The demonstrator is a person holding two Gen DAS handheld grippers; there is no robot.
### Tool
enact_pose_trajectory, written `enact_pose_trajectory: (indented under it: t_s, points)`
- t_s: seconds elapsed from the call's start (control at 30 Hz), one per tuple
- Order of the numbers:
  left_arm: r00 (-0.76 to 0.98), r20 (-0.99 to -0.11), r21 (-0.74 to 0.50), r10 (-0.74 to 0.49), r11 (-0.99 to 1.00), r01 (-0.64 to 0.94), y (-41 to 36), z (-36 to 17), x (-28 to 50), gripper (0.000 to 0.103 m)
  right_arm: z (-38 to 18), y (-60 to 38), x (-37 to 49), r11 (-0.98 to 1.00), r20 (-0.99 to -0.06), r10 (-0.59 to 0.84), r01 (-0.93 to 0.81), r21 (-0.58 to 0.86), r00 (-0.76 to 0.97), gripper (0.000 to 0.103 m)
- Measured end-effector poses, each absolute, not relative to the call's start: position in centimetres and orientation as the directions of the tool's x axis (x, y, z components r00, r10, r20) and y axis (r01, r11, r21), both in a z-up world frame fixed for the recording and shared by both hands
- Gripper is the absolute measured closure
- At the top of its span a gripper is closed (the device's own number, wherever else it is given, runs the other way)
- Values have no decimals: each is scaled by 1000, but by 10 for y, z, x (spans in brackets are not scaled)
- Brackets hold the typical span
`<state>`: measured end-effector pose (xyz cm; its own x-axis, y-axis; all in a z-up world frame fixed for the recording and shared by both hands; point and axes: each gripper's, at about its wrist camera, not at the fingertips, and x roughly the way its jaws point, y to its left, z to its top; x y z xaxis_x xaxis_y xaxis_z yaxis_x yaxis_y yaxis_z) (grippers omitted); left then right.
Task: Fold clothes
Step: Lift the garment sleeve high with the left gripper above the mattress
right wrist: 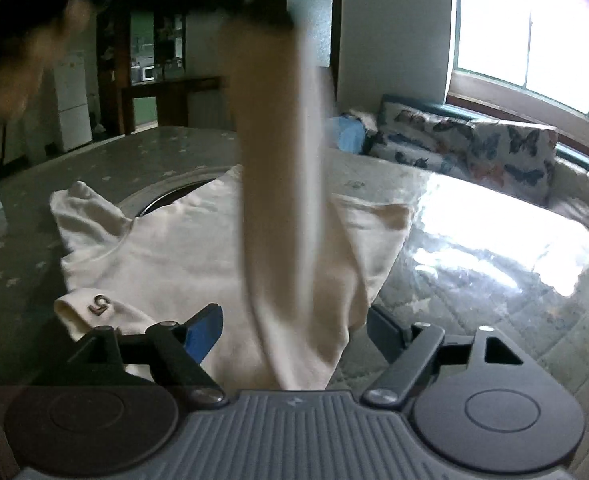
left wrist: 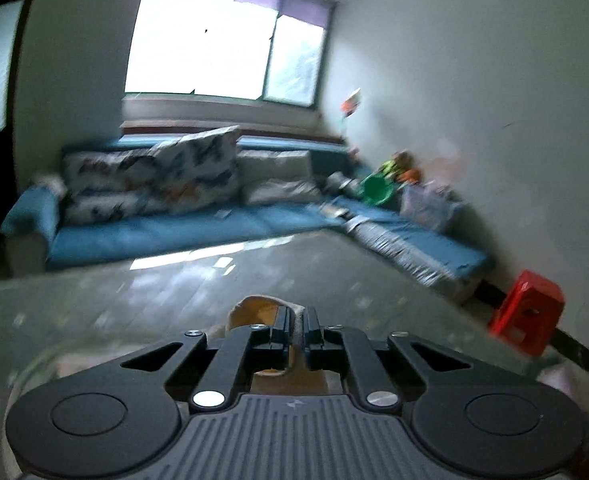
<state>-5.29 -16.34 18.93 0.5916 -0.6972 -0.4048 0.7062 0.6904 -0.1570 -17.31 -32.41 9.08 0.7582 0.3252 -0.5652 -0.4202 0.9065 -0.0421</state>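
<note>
At the bottom of the right wrist view the right tongs [right wrist: 294, 330] stand wide, empty, over the cream garment [right wrist: 166, 256] spread on the counter [right wrist: 474, 280]. Higher up, the left tongs [left wrist: 294, 330] pinch its sleeve [right wrist: 278, 140], probably to fold it inward.

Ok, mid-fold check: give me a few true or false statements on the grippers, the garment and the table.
1. The left gripper is shut on cream fabric. True.
2. The right gripper is clamped on the garment. False: its jaws stand apart, with the cream garment lying between them, unpinched.
3. Part of the garment is lifted off the table in a tall strip. True.
4. The sleeve cuff near the right gripper shows a number 5. True.
5. The stool by the wall is green. False: it is red.
</note>
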Motion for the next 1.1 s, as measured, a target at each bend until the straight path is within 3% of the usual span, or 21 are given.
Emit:
enact_pose_trajectory:
  t_s: [0.17, 0.43, 0.7, 0.87, 1.1]
  points:
    - [542, -352, -128, -763, 613, 779, -197, 213, -64, 96, 83, -313, -173, 941, -535, 200, -313, -129, 821, 22]
    - [490, -354, -110, -797, 555, 824, -222, 210, -75, 96, 73, -318, -172, 970, -501, 9, -130, -207, 865, 21]
    - [467, -372, -121, -802, 540, 833, -230, 200, -76, 96, 74, -309, -158, 960, -439, -55, -73, -271, 897, 21]
    - [460, -365, -125, -809, 532, 837, -227, 201, -78, 96, 64, -314, -144, 954, -462, -155, 12, -298, 873, 20]
    - [449, -376, -148, -810, 531, 834, -230, 194, -74, 96, 65, -299, -144, 938, -431, -153, -7, -347, 889, 13]
